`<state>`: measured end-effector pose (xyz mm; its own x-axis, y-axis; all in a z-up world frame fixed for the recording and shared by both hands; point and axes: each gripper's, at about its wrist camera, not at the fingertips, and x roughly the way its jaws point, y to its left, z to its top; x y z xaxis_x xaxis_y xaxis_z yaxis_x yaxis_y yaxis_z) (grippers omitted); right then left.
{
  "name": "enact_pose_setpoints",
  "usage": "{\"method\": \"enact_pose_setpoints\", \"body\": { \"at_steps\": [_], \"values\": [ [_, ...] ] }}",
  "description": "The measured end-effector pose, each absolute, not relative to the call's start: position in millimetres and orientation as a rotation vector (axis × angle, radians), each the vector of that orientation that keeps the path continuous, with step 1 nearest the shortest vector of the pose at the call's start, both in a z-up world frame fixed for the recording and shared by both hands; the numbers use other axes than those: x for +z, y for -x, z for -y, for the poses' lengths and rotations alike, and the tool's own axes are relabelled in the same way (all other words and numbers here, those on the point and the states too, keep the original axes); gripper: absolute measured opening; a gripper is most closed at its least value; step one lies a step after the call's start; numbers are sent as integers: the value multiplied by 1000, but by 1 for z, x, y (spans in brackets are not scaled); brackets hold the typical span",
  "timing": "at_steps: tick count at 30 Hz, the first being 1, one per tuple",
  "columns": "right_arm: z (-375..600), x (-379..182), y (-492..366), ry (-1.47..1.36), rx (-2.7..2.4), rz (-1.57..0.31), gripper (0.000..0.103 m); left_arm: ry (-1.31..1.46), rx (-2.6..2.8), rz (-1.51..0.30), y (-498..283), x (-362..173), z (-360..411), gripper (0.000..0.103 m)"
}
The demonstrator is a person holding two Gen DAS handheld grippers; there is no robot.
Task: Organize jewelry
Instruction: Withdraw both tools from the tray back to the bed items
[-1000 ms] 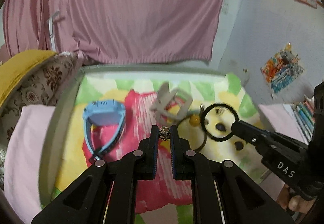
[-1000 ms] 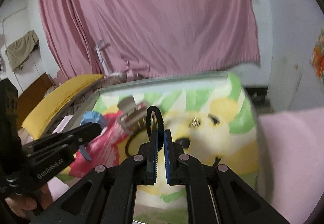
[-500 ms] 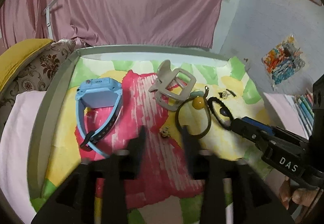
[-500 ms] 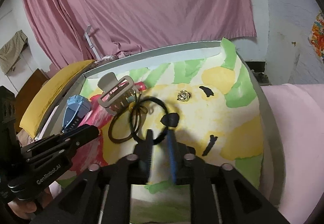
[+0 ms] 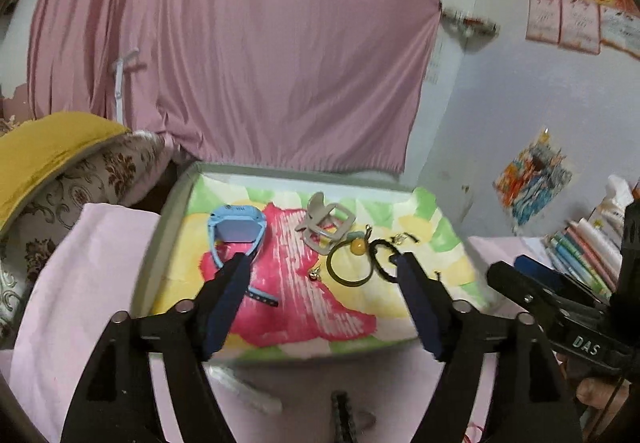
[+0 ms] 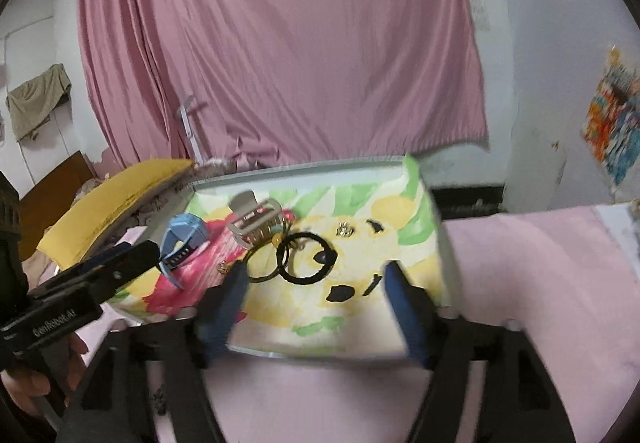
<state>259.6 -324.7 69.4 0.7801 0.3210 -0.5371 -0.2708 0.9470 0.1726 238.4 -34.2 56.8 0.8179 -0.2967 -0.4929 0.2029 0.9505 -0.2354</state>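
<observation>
Both grippers now clear of tray, jaws opening, nothing between them. Left gripper has let go small gold earring, lying mid-tray on red patch. Right gripper has dropped black hair tie beside olive hair tie, near claw clip. Blue watch by left edge (untouched). Judgement: both placements done, next pick due.

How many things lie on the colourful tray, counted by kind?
Blue wristwatch: 1
Beige plastic hair claw clip: 1
Round elastic hair ties, olive with yellow bead and black: 2
Small metal earrings: 2
Total: 6
</observation>
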Motion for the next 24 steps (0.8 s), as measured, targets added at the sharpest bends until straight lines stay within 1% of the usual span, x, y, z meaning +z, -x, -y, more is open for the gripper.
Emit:
{"method": "enact_pose_setpoints", "body": {
  "at_steps": [2,4,5,7,13,24],
  "values": [
    [325,77,-242,-69,310,-550,83,180,-259,-522,-224,60,32,83],
    [326,82,-227,-62,306,-505,93,183,-252,-487,-207,62,29,84],
    [326,84,-218,-57,303,-480,95,182,-248,-472,-200,63,28,84],
    [326,87,-204,-47,303,-441,102,175,-242,-450,-183,63,25,85],
    [323,86,-166,-28,312,-368,103,141,-224,-401,-140,59,21,85],
    [313,56,-115,48,304,-378,103,95,-222,-382,-96,34,23,85]
  ]
}}
